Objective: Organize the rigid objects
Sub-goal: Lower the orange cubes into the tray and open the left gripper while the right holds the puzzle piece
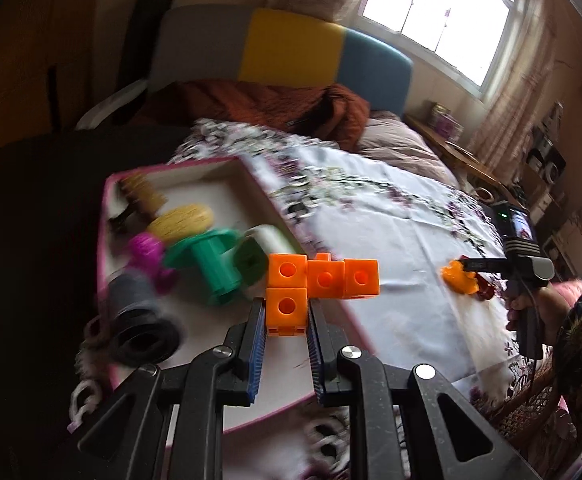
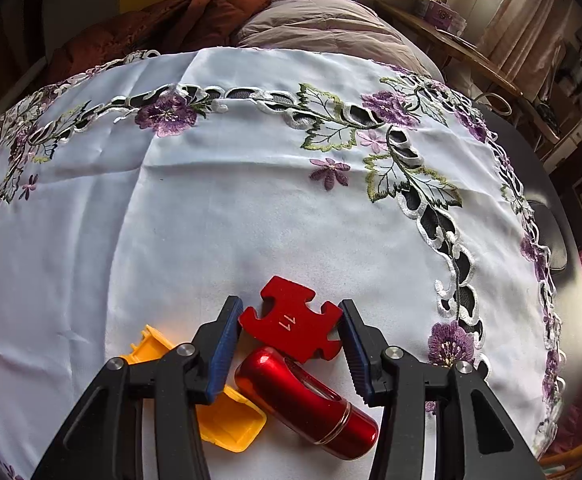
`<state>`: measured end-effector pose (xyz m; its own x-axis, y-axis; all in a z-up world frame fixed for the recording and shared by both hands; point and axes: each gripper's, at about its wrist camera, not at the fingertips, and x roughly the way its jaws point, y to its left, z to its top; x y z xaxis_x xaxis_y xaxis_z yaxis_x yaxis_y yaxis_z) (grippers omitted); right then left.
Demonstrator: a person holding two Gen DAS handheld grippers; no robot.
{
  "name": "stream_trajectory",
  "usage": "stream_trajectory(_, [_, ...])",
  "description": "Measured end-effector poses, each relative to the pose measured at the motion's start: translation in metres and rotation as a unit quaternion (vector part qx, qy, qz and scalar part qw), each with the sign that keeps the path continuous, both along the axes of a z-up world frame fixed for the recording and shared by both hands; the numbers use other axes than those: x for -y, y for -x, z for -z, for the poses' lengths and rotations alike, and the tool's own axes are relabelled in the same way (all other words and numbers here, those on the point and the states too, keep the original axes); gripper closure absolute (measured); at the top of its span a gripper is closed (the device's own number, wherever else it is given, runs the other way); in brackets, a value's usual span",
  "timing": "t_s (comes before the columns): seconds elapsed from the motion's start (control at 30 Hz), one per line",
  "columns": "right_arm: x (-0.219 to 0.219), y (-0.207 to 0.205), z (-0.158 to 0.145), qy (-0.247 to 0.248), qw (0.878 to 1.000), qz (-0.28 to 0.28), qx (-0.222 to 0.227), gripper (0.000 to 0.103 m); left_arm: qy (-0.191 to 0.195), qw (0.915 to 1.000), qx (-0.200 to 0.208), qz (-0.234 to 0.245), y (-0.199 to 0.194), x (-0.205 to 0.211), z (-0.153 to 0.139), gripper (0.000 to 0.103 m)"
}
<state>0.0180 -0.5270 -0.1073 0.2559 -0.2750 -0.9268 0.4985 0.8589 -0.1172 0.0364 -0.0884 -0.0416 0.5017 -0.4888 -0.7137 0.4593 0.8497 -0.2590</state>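
Carrying orange linked cubes [image 1: 311,286] in left gripper [image 1: 287,322], jaws clamped on lowest cube, long row running crosswise, hanging over pink-rimmed tray [image 1: 251,184]. Holding already: green spool [image 1: 211,264], yellow piece [image 1: 183,222], dark cylinder [image 1: 143,320], others blurred, possibly more. Straddling red puzzle piece [image 2: 291,324] with right gripper [image 2: 289,340], pads seemingly pressing its ends.

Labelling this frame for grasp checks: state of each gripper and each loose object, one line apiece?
Left gripper: shut on the orange linked plastic cubes, held over the tray.
Right gripper: shut on the flat red puzzle-shaped piece marked 11.
Shiny red metal cylinder: lying on its side on the cloth, free.
Yellow plastic piece: lying on the cloth, free.
Pink-rimmed white tray: partly filled with toys.
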Motion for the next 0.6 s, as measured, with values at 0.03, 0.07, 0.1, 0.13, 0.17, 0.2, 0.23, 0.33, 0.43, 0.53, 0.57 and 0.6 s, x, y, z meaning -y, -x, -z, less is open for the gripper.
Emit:
stream_trajectory(0.03, [0.0, 0.0, 0.0, 0.001, 1.0, -0.001, -0.001, 0.054, -0.003, 1.0, -0.002, -0.006, 0.0, -0.006, 0.003, 0.085])
stream_trajectory(0.07, [0.0, 0.0, 0.0, 0.001, 1.0, -0.001, -0.001, 0.054, -0.006, 0.9999, -0.007, -0.013, 0.0, -0.015, 0.007, 0.085])
stream_trajectory(0.1, [0.0, 0.0, 0.0, 0.002, 1.0, -0.001, 0.0, 0.054, -0.005, 0.9998, -0.012, -0.017, 0.0, -0.022, 0.01, 0.085])
stream_trajectory(0.13, [-0.001, 0.0, 0.0, 0.001, 1.0, 0.0, 0.0, 0.054, -0.004, 0.9996, -0.019, -0.019, 0.0, -0.029, 0.014, 0.085])
stream_trajectory(0.17, [-0.001, 0.0, 0.0, 0.001, 1.0, 0.0, 0.0, 0.054, -0.004, 0.9994, -0.027, -0.022, 0.001, -0.034, 0.019, 0.085])
stream_trajectory(0.2, [-0.001, 0.0, 0.0, 0.001, 1.0, 0.0, 0.0, 0.054, -0.005, 0.9991, -0.034, -0.023, 0.001, -0.037, 0.024, 0.085])
stream_trajectory(0.23, [-0.001, 0.0, 0.0, 0.002, 1.0, -0.001, 0.0, 0.054, -0.006, 0.9989, -0.041, -0.023, 0.002, -0.038, 0.028, 0.085])
stream_trajectory(0.33, [-0.001, 0.0, 0.0, 0.003, 1.0, -0.001, 0.0, 0.054, -0.008, 0.9987, -0.048, -0.014, 0.004, -0.033, 0.035, 0.085])
stream_trajectory(0.43, [-0.001, 0.0, 0.0, 0.003, 1.0, -0.001, -0.001, 0.054, -0.019, 0.9982, -0.056, -0.01, 0.0, -0.025, 0.04, 0.085])
stream_trajectory(0.53, [-0.002, 0.0, -0.001, 0.005, 1.0, -0.003, -0.001, 0.054, -0.027, 0.998, -0.057, -0.005, -0.006, -0.017, 0.045, 0.084])
stream_trajectory(0.57, [-0.002, 0.0, -0.001, 0.008, 1.0, -0.003, -0.001, 0.054, -0.032, 0.9979, -0.057, -0.004, -0.008, -0.014, 0.048, 0.084])
stream_trajectory(0.6, [-0.002, 0.0, -0.001, 0.008, 1.0, -0.004, -0.001, 0.054, -0.037, 0.9977, -0.056, -0.003, -0.01, -0.01, 0.05, 0.084])
